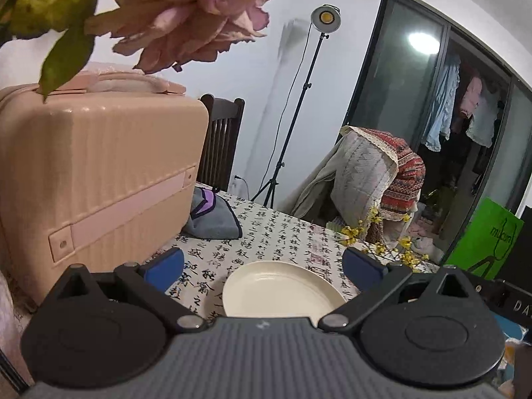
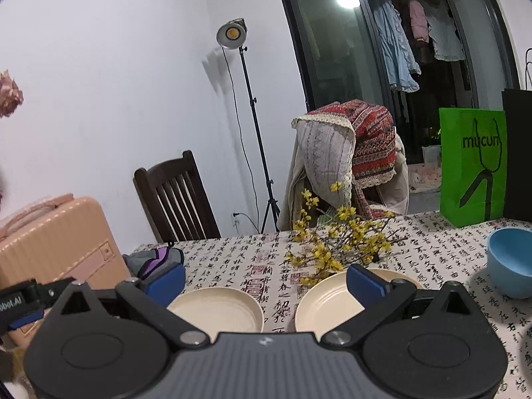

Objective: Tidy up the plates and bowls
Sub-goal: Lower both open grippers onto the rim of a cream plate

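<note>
Nearest, the left gripper (image 1: 262, 267) hangs with jaws wide apart and empty above a cream plate (image 1: 282, 291) near the table's front edge; the right gripper (image 2: 264, 281) is likewise spread, holding nothing, over the gap between that left plate (image 2: 219, 307) and a second cream plate (image 2: 327, 302). Both plates look empty, as does the blue bowl (image 2: 510, 259) toward the right edge (its inside mostly hidden). Farther back, yellow flower sprigs (image 2: 335, 242) overlap the second plate's rim; lifting it could drag them across the patterned tablecloth (image 2: 432, 249).
</note>
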`<action>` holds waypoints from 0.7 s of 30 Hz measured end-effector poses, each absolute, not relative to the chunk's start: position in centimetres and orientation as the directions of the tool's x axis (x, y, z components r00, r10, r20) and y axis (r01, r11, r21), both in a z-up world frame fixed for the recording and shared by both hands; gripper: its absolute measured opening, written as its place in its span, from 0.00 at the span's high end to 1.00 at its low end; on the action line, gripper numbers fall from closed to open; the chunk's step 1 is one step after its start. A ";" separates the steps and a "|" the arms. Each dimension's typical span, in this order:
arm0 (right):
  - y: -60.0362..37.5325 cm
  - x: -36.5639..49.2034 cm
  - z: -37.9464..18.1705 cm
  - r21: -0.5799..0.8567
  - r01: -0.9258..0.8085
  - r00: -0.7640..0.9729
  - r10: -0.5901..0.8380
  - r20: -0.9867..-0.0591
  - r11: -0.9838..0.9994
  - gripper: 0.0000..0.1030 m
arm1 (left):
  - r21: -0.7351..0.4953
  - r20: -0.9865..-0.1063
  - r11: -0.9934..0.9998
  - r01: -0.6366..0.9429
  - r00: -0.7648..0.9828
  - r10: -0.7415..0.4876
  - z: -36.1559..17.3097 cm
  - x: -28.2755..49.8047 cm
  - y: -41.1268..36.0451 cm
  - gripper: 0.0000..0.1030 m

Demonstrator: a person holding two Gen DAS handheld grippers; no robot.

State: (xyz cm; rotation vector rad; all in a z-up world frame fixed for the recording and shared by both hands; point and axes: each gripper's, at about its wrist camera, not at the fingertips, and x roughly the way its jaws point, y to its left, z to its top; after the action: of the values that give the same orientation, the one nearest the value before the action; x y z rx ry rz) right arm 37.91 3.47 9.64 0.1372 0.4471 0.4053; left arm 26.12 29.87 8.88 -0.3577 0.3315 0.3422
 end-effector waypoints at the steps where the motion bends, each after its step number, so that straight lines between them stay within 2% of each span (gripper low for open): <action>1: 3.8 38.1 9.5 0.215 -0.350 0.822 0.409 -0.396 0.912 0.00 | -0.282 -0.376 0.881 -0.381 0.888 0.263 8.8 26.3 30.0 0.00; 11: 5.8 40.9 8.4 0.206 -0.333 0.820 0.391 -0.418 0.920 0.00 | -0.306 -0.458 0.850 -0.429 0.849 0.264 7.4 29.9 32.3 0.00; 21: 7.8 43.5 5.9 0.192 -0.307 0.815 0.362 -0.452 0.932 0.00 | -0.319 -0.491 0.797 -0.513 0.809 0.324 4.6 33.0 33.5 0.00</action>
State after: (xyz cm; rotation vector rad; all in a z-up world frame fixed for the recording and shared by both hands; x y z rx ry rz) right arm 43.51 7.80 5.92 0.1123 0.5045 0.3580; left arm 33.05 33.49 4.59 -0.4605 0.4322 0.4645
